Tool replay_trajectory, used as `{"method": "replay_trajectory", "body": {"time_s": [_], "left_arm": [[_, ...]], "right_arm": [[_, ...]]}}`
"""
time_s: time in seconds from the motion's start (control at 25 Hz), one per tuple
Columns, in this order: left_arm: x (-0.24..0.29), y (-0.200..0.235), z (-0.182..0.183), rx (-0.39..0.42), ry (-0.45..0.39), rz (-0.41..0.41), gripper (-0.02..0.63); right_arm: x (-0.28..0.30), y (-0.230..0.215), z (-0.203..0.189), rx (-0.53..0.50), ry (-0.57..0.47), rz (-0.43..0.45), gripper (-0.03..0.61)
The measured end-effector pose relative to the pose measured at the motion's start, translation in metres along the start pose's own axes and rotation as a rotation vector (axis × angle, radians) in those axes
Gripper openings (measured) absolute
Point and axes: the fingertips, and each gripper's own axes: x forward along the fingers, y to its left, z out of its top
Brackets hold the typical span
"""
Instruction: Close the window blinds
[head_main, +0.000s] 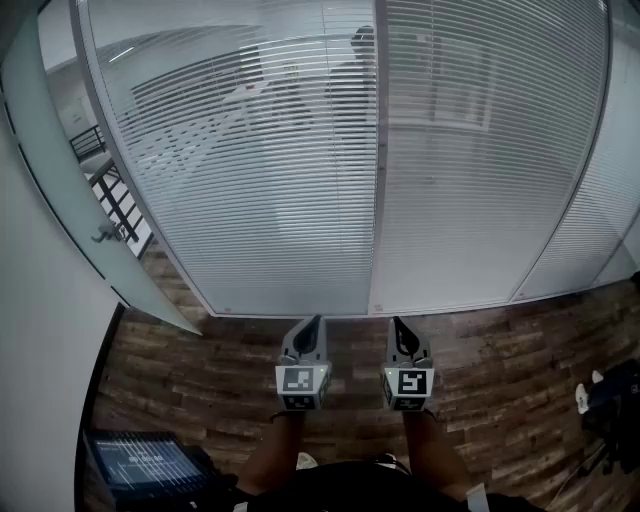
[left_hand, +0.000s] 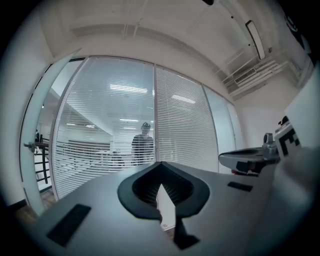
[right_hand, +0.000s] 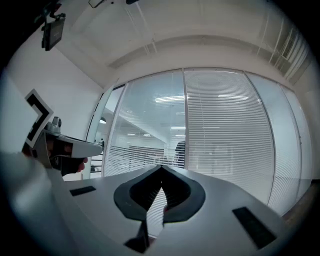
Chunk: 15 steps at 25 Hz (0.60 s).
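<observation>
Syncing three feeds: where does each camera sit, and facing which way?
Head view: on the head, steeply down at blinds and wooden floor; forearms, left gripper, right gripper show.
Left gripper view: on that gripper, level toward the blinds; shut jaws, right gripper at right.
Right gripper view: likewise; shut jaws, left gripper at left.
Shared: both gripper views show a person beyond the blinds.

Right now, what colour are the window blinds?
The blinds are white, with thin horizontal slats; the head view shows them best.

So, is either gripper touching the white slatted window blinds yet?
Apart. The left gripper and right gripper each see the white slatted window blinds well ahead in their own views, whole panels in frame.
</observation>
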Motion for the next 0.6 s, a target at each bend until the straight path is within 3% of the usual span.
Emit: {"method": "replay_trajectory", "body": {"time_s": [0.16,0.6], "left_arm": [[0.004,0.000,0.000,0.038,-0.017,0.004,0.000],[0.002,0.002,-0.004,0.052,-0.006,0.010,0.000]], "right_arm": [[0.012,0.006,-0.007,-0.059,-0.026,0.054,0.002],[0.013,0.020,0.001,-0.041,-0.081,0.090,0.002]]}}
